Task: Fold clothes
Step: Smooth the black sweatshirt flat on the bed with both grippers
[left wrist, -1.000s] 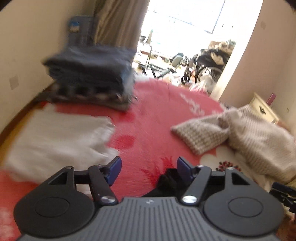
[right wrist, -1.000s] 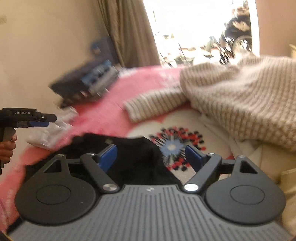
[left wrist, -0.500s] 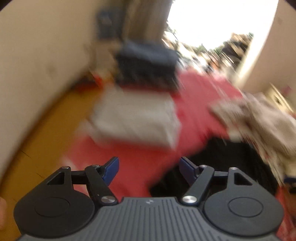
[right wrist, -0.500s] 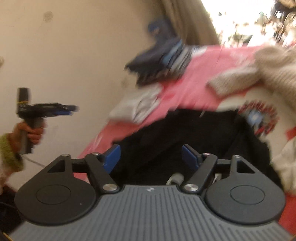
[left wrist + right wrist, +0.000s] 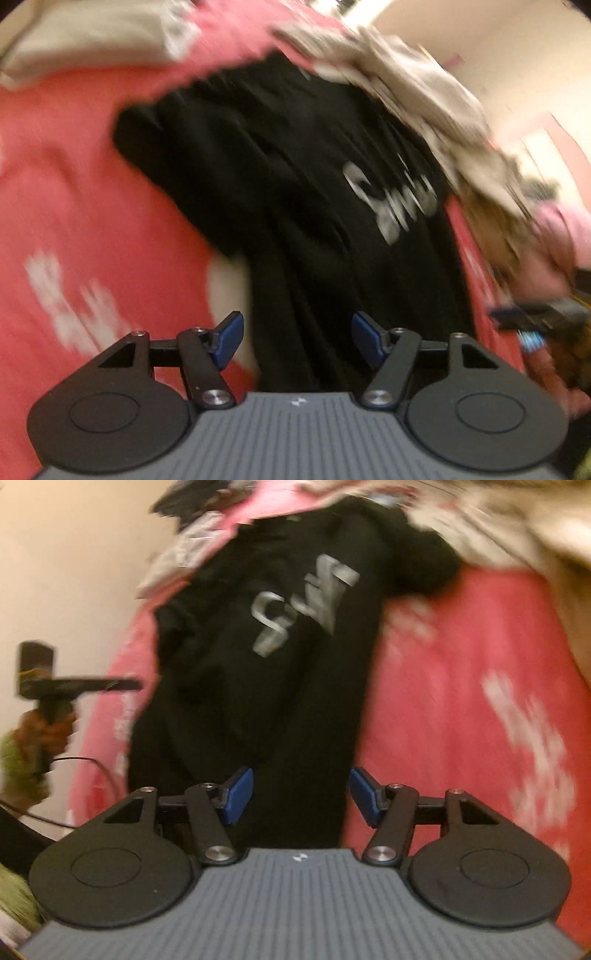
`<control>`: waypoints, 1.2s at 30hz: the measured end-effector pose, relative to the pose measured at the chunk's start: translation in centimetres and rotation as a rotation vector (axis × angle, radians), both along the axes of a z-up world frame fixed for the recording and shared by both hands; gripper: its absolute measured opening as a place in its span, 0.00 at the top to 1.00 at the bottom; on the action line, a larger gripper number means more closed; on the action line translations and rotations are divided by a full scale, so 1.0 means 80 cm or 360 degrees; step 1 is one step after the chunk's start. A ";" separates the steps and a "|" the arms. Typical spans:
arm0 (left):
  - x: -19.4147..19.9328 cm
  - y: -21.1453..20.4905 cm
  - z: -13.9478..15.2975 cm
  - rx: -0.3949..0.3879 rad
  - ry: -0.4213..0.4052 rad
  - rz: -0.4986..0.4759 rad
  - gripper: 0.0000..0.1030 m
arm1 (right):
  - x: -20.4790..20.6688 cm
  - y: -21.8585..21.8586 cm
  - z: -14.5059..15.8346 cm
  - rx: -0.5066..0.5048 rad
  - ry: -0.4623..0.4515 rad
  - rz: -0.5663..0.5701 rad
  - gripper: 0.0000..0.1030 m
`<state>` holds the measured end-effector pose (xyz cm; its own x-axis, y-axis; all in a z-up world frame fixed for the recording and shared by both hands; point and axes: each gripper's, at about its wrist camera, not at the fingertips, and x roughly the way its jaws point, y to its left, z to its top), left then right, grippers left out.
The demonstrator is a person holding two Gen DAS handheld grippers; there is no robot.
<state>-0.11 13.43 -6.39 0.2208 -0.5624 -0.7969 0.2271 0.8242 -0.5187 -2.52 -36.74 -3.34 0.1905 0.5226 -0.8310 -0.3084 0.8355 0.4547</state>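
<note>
Black tee (image 5: 295, 177) w/ pale blurred lettering lies spread on the red blanket (image 5: 74, 184); both views badly smeared. We see the left gripper (image 5: 297, 338) w/ blue pads spread apart, nothing pinched, tee's lower part running between and under them. Right gripper (image 5: 301, 794) likewise spread wide, empty, black cloth between its fingers. Beige knit sweater (image 5: 406, 85) lies at the tee's far edge, overlapping it. No containers we can make out.

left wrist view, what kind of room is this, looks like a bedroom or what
Probably a bedroom in a home, though the blur limits certainty. A black shirt with pale lettering lies on a red, white-patterned bed cover, a beige knit garment is heaped beside it, and a plain cream wall rises behind.
</note>
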 end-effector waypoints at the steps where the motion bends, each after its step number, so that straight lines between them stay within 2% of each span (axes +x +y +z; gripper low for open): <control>1: -0.011 -0.002 -0.005 0.0009 0.0026 -0.0012 0.36 | -0.009 -0.005 -0.010 0.0010 -0.0002 -0.0042 0.44; 5: -0.046 -0.012 -0.013 0.0041 0.0098 -0.0078 0.40 | -0.034 -0.019 -0.053 0.0101 0.0062 -0.0194 0.48; 8: -0.072 -0.020 -0.018 0.0064 0.0148 -0.0129 0.41 | -0.052 -0.014 -0.068 0.0143 0.0159 -0.0180 0.52; 9: -0.080 -0.022 -0.020 0.0072 0.0165 -0.0146 0.44 | -0.058 -0.011 -0.069 0.0143 0.0183 -0.0140 0.58; 10: -0.089 -0.025 -0.022 0.0079 0.0182 -0.0164 0.49 | -0.063 -0.008 -0.070 0.0143 0.0220 -0.0097 0.66; 11: -0.098 -0.028 -0.023 0.0087 0.0198 -0.0181 0.54 | -0.068 -0.005 -0.071 0.0146 0.0261 -0.0054 0.69; 12: -0.103 -0.032 -0.026 0.0100 0.0215 -0.0198 0.66 | -0.074 -0.001 -0.073 0.0151 0.0310 -0.0011 0.79; 13: -0.103 -0.035 -0.029 0.0106 0.0234 -0.0206 0.83 | -0.079 0.003 -0.076 0.0150 0.0343 0.0029 0.90; 14: -0.101 -0.034 -0.029 0.0100 0.0256 -0.0203 0.90 | -0.084 0.006 -0.076 0.0155 0.0355 0.0065 0.94; 15: -0.099 -0.033 -0.030 0.0094 0.0277 -0.0200 0.94 | -0.086 0.009 -0.075 0.0169 0.0350 0.0090 0.98; 16: -0.092 -0.028 -0.027 0.0045 0.0288 -0.0162 0.94 | -0.083 0.008 -0.071 0.0202 0.0339 0.0086 0.98; 18: -0.069 -0.008 -0.013 -0.0137 0.0284 -0.0015 0.94 | -0.071 -0.003 -0.059 0.0374 0.0325 -0.0005 0.99; 23: -0.009 0.041 0.005 -0.0405 0.0210 0.0370 0.94 | -0.010 -0.053 -0.037 0.0698 0.0268 -0.0445 0.99; 25: 0.011 0.048 -0.010 -0.0453 0.0261 0.0478 0.94 | 0.014 -0.071 -0.047 0.0799 0.0314 -0.0628 0.99; 28: 0.038 0.058 -0.035 -0.0518 0.0348 0.0635 0.94 | 0.046 -0.089 -0.082 0.0907 0.0484 -0.0870 0.95; 31: 0.044 0.056 -0.053 -0.0529 0.0425 0.0697 0.92 | 0.060 -0.101 -0.114 0.0981 0.0628 -0.1038 0.94; 32: 0.045 0.055 -0.057 -0.0538 0.0438 0.0704 0.91 | 0.059 -0.102 -0.116 0.0995 0.0631 -0.1059 0.94; 34: 0.048 0.052 -0.059 -0.0559 0.0427 0.0699 0.78 | 0.058 -0.106 -0.120 0.1022 0.0639 -0.1100 0.93; 36: 0.046 0.048 -0.053 -0.0563 0.0382 0.0699 0.71 | 0.054 -0.111 -0.112 0.1019 0.0581 -0.1114 0.88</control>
<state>3.58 17.24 -10.62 0.3292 -0.6990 -0.6349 -0.2520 0.5830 -0.7724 1.81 -45.59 -12.32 0.4153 0.7581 -0.5029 0.4038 0.3417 0.8486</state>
